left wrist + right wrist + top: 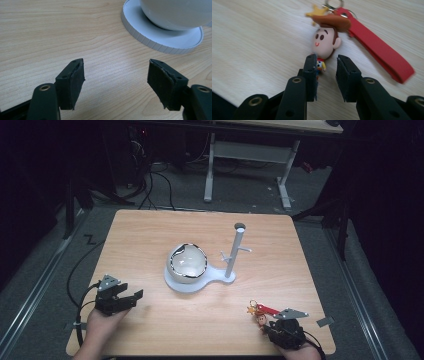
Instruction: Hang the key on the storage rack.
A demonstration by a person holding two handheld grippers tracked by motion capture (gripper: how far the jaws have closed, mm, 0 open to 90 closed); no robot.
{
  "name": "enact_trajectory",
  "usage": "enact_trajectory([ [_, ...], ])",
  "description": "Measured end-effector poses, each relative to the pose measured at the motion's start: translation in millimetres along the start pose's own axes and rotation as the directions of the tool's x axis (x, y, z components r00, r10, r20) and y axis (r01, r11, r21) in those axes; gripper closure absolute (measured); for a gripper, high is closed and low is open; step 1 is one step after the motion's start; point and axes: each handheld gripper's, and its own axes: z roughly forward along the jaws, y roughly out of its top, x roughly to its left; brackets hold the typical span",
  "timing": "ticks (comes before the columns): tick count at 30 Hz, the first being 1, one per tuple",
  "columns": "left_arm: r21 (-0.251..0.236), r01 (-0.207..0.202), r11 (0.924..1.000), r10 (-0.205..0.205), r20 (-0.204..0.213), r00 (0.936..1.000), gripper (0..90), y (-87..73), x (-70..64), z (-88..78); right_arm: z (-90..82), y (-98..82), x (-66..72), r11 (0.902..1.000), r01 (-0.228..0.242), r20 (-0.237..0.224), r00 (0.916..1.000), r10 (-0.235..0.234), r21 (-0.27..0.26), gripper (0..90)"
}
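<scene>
A keychain (260,311) lies near the table's front right corner: a small cowboy figure (325,41) in a brown hat, with a yellow star (317,11), a metal ring and a red strap (379,52). My right gripper (327,65) sits just below the figure, jaws a narrow gap apart. The figure's small body lies against the left pad, and the right pad stands clear of it. In the high view the right gripper (270,325) is at the front edge. My left gripper (116,75) rests wide open over bare wood at the front left (131,297).
A white stand with a round base (220,279) carries a glossy white bowl (187,262) mid-table, and its upright post (234,252) has small pegs. The base's rim (160,42) and the bowl (175,12) lie ahead of the left gripper. A desk frame stands behind the table.
</scene>
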Motion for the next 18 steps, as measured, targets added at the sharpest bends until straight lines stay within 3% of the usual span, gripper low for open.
enact_trajectory([
  [3, 0.0, 0.001, 1.0, -0.001, -0.001, 1.0, 30.2, -0.1, 0.6, 0.6, -2.2, 1.8, -2.4, 0.9997, -0.021, -0.014, 0.9997, 0.021, -0.015, 63.9],
  [5, -0.003, 0.003, 1.0, -0.003, 0.001, 1.0, 30.3, 0.6, 0.6, 0.2, 0.2, 9.5, 3.9, 0.9989, -0.029, -0.016, 0.9995, 0.029, -0.037, 54.8],
  [8, -0.006, 0.0, 1.0, 0.0, 0.003, 1.0, 30.3, 1.0, 0.5, -0.8, 9.4, 14.6, 7.6, 0.999, -0.039, -0.008, 0.9992, 0.039, -0.021, 52.9],
  [9, -0.008, 0.0, 1.0, 0.0, 0.002, 1.0, 30.3, 1.1, 0.5, -1.1, 9.4, 14.6, 7.6, 0.999, -0.039, -0.008, 0.9992, 0.039, -0.021, 52.9],
  [10, -0.01, 0.003, 0.9999, -0.003, 0.002, 1.0, 30.3, 1.1, 0.7, -1.3, 14.3, 16.0, 6.9, 0.999, -0.043, 0.018, 0.9989, 0.043, -0.01, 59.2],
  [14, -0.008, 0.005, 1.0, -0.005, 0.003, 1.0, 30.3, 0.6, 1.8, -1.5, 15.7, 14.8, 0.7, 0.998, -0.062, 0.01, 0.998, 0.063, -0.003, 62.1],
  [18, -0.011, 0.004, 0.9999, -0.004, 0.001, 1.0, 30.3, 0.4, 1.7, -2.8, 5.8, 5.1, -10.1, 0.9976, -0.068, 0.041, 0.9969, 0.067, 0.013, 65.2],
])
